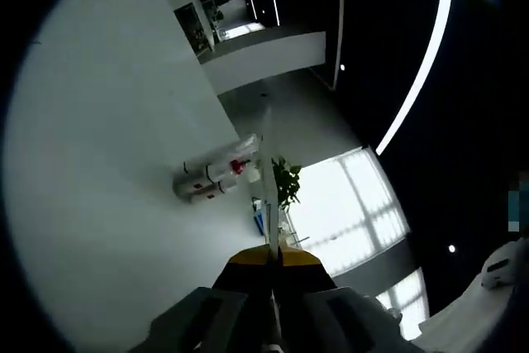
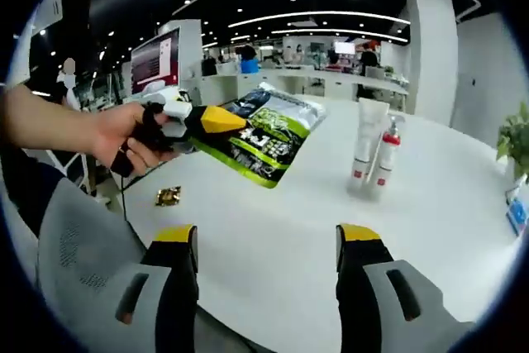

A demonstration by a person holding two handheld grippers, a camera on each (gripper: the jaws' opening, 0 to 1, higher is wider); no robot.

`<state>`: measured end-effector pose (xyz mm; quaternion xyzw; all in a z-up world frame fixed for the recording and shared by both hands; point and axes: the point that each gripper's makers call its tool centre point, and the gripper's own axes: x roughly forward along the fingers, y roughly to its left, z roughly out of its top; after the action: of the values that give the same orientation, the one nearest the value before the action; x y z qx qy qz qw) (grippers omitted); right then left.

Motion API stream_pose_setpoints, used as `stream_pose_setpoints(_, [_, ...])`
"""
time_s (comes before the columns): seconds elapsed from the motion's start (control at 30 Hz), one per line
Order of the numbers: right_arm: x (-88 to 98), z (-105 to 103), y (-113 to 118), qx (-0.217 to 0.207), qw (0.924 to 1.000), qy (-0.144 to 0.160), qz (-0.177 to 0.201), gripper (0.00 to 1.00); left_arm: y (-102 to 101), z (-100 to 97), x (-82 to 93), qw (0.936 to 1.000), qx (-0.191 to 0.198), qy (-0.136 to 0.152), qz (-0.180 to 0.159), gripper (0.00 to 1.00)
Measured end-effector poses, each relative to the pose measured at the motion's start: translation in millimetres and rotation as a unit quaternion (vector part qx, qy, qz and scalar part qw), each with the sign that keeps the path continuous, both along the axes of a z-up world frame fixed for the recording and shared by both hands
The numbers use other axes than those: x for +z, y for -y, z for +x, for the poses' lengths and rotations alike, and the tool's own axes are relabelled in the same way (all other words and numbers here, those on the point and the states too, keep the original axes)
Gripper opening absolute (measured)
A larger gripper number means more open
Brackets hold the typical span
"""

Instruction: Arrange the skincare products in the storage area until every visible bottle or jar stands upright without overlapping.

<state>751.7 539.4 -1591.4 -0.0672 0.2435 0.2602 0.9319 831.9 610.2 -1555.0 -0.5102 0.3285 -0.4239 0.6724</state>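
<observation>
Two skincare items stood upright near the far side of the white table (image 2: 273, 262): a white tube (image 2: 364, 148) and, just beside it and touching or nearly so, a pump bottle with a red band (image 2: 387, 153). In the left gripper view the same pair showed as a tube and bottle (image 1: 211, 178), lying sideways in the picture because that camera was rolled. Neither leaned on nor covered the other as far as could be told, so that part of the task looked met.

The left tool (image 2: 216, 119), held in a person's hand (image 2: 132, 140), was clamped on the edge of a green and black foil pouch (image 2: 266, 140), carrying it in the air above the table. In its own view the jaws met on the pouch's thin edge (image 1: 269, 179), which ran up the picture as a pale line. The pouch was probably held aloft so that it could be carried clear or set down without knocking the bottles.

The right tool (image 2: 266, 245) hovered low over the table with its jaws apart and nothing between them, apparently free for the next grasp.

A small gold wrapper (image 2: 168, 196) lay on the table near its left edge, well apart from the bottles. A potted plant (image 2: 517, 142) stood at the right. The hanging pouch sat between the left tool and the bottles, so a careless swing could tip them.
</observation>
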Motion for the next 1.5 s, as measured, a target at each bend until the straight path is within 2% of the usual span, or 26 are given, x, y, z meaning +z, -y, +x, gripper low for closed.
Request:
stream_pose_setpoints(0.07, [-4.7, -0.4, 2.9, -0.011, 0.9998, -0.010, 0.011, 0.62, 3.8, 9.8, -3.9, 1.0000, 0.001, -0.006, 0.002, 0.01])
stream_pose_setpoints(0.13, [-10.3, -1.4, 2.1, -0.006, 0.9998, -0.011, -0.013, 0.62, 6.5, 17.3, -8.3, 0.9999, 0.002, -0.007, 0.010, 0.01])
stream_pose_setpoints(0.3, [-11.7, -8.8, -16.6, 0.047, 0.9979, 0.007, -0.044, 0.58, 11.2, 40.5, -18.2, 0.9997, 0.010, -0.016, 0.015, 0.01])
stream_pose_setpoints(0.37, [-18.3, -15.6, -22.7, 0.066, 0.9963, -0.005, -0.054, 0.58, 13.0, 49.2, -21.8, 0.9996, 0.013, -0.019, 0.016, 0.01])
stream_pose_setpoints(0.47, [-16.8, -14.9, -24.1, 0.070, 0.9962, 0.000, -0.051, 0.57, 15.3, 61.3, -28.3, 0.9994, 0.015, -0.025, 0.020, 0.01])
stream_pose_setpoints(0.67, [-19.8, -11.1, -18.3, 0.053, 0.9977, -0.015, -0.039, 0.55, 17.8, 86.2, -37.7, 0.9989, 0.015, -0.026, 0.035, 0.01])
stream_pose_setpoints(0.8, [-19.7, -12.4, -20.5, 0.059, 0.9970, -0.007, -0.050, 0.54, 20.1, 98.2, -43.9, 0.9984, 0.024, -0.032, 0.041, 0.01])
stream_pose_setpoints(0.87, [-22.8, -15.1, -23.2, 0.070, 0.9954, -0.008, -0.064, 0.53, 23.2, 103.1, -50.0, 0.9981, 0.025, -0.037, 0.042, 0.01])
stream_pose_setpoints(0.93, [-22.0, -15.1, -23.5, 0.073, 0.9952, -0.006, -0.065, 0.53, 25.2, 106.9, -58.7, 0.9972, 0.026, -0.045, 0.055, 0.01])
stream_pose_setpoints(1.13, [-22.3, -13.5, -20.2, 0.065, 0.9958, -0.009, -0.063, 0.52, 31.4, 116.2, -74.6, 0.9954, 0.031, -0.066, 0.063, 0.01])
stream_pose_setpoints(1.3, [-22.6, -14.2, -20.2, 0.070, 0.9948, -0.004, -0.074, 0.51, 33.3, 119.4, -88.8, 0.9928, 0.035, -0.080, 0.082, 0.01])
stream_pose_setpoints(1.5, [-23.1, -12.3, -15.5, 0.058, 0.9959, -0.008, -0.069, 0.50, 35.1, 120.9, -103.0, 0.9896, 0.037, -0.096, 0.101, 0.01])
